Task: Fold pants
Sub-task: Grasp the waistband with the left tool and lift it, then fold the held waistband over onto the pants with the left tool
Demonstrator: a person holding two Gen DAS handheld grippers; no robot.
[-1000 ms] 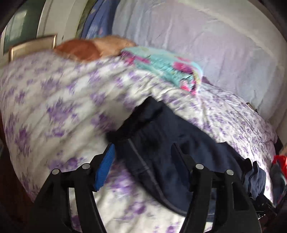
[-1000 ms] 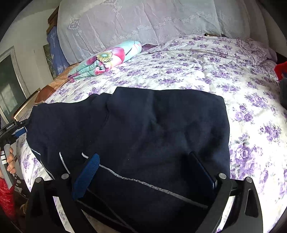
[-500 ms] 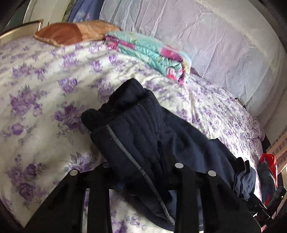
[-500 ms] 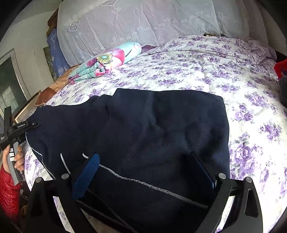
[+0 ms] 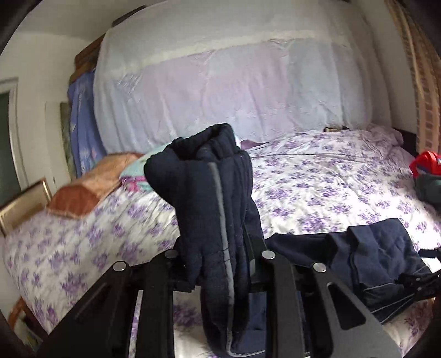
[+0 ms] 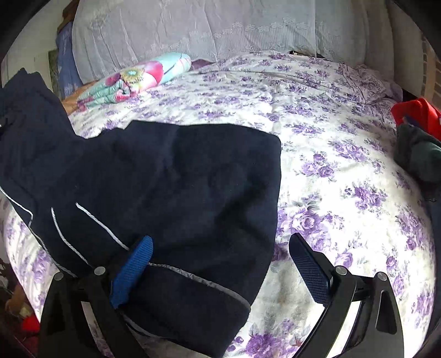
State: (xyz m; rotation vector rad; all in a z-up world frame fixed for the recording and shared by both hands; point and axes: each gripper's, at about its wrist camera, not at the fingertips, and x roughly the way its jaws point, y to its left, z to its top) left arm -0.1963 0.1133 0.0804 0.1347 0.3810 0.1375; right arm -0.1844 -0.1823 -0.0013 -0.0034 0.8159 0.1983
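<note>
Dark navy pants (image 6: 165, 179) with a grey side stripe lie spread on the floral bed. In the left wrist view the left gripper (image 5: 217, 247) has its jaws closing on a bunched leg end of the pants (image 5: 209, 187), which stands up between the fingers, lifted off the bed. The raised leg shows at the left edge of the right wrist view. The right gripper (image 6: 220, 242) is open over the near corner of the pants. Its blue pad (image 6: 135, 270) rests over the fabric, while the other finger (image 6: 308, 264) is above bare sheet.
The bed's purple-flowered sheet (image 6: 330, 165) stretches to the right. A folded colourful blanket (image 6: 137, 77) and a lace-covered pillow bank (image 6: 220, 24) lie at the head. Red and dark green clothes (image 6: 416, 132) sit at the right edge. An orange cushion (image 5: 91, 190) lies at the left.
The left gripper closed on the leg end and raised it off the bed, rolling as it rose. The right gripper slid right, so one finger now hangs over bare sheet.
</note>
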